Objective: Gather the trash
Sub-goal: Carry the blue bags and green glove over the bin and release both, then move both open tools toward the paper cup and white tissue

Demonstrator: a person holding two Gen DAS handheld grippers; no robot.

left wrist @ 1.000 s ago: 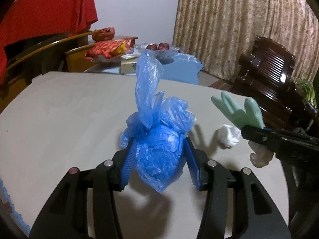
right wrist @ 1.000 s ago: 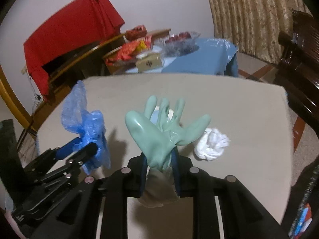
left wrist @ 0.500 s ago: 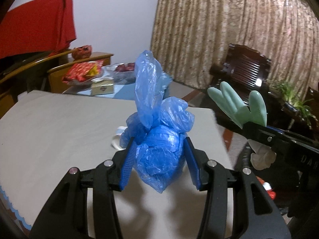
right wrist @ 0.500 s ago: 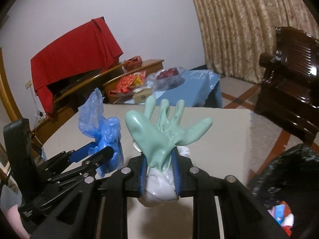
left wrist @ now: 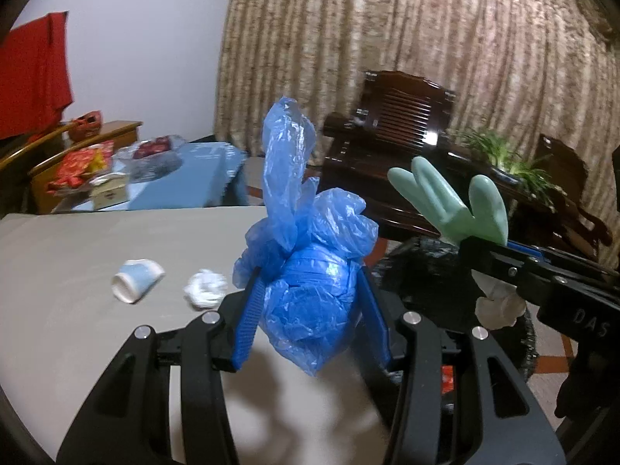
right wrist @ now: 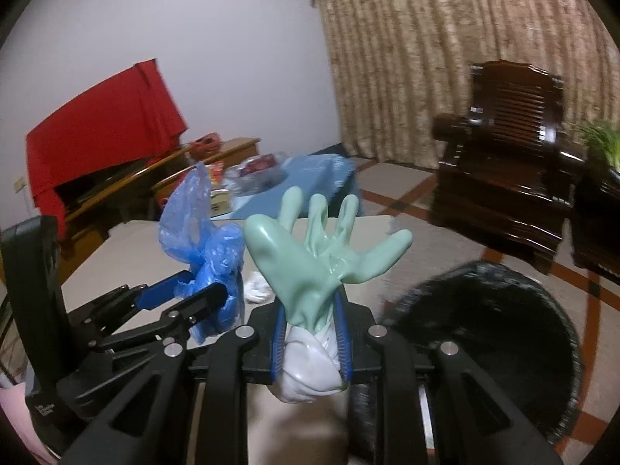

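My left gripper [left wrist: 310,310] is shut on a crumpled blue plastic bag [left wrist: 306,271] and holds it above the table's right edge. My right gripper [right wrist: 312,325] is shut on a pale green rubber glove [right wrist: 314,255], fingers up, its white cuff hanging below. The glove [left wrist: 453,205] and right gripper also show at the right of the left wrist view, and the bag [right wrist: 205,248] at the left of the right wrist view. A black-lined trash bin [right wrist: 488,310] stands on the floor just right of the table. A crushed paper cup [left wrist: 135,281] and a white paper wad [left wrist: 205,290] lie on the grey table [left wrist: 77,263].
A dark wooden armchair [right wrist: 503,155] stands beyond the bin before beige curtains. A low blue-covered table [left wrist: 186,178] with snacks and a bowl sits behind the grey table. A red cloth [right wrist: 97,128] hangs over furniture at the left. A potted plant [left wrist: 511,162] is at the right.
Both grippers have swung right with their loads, from over the table toward its right edge. The trash bin has come into view below the right gripper.
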